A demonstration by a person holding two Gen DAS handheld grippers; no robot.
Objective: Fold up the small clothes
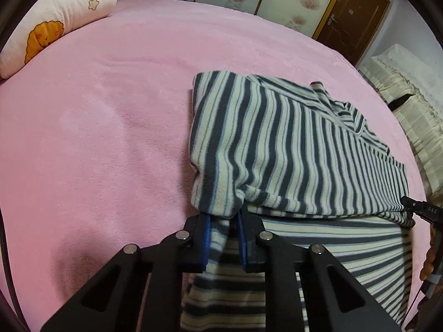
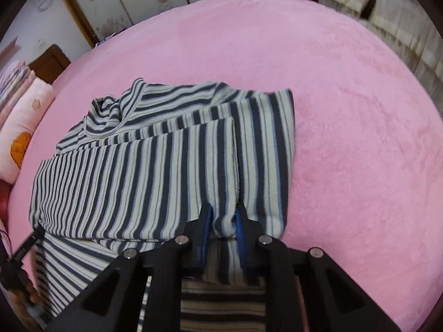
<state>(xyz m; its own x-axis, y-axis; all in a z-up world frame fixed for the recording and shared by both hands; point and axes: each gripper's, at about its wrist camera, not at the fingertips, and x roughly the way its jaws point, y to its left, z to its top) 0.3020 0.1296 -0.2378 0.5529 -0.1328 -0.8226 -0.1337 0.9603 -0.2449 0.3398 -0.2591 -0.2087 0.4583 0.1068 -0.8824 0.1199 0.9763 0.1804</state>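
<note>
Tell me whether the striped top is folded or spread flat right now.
Partly folded. The striped top lies doubled over on the pink blanket, its lower edge pinched up by the left claw and right claw.

Pink fleece bed (image 1: pixel 110 127); striped top (image 1: pixel 277 144) lies on it; pillow (image 1: pixel 55 25) at edge.

The left gripper (image 1: pixel 223 217) has its two black fingers with blue pads (image 1: pixel 206 238) closed on a fold of striped cloth (image 1: pixel 277 144), near the bed's near edge. The right gripper (image 2: pixel 223 215) pinches the same cloth alongside it, jaws close together, pointing forward and slightly down.
</note>
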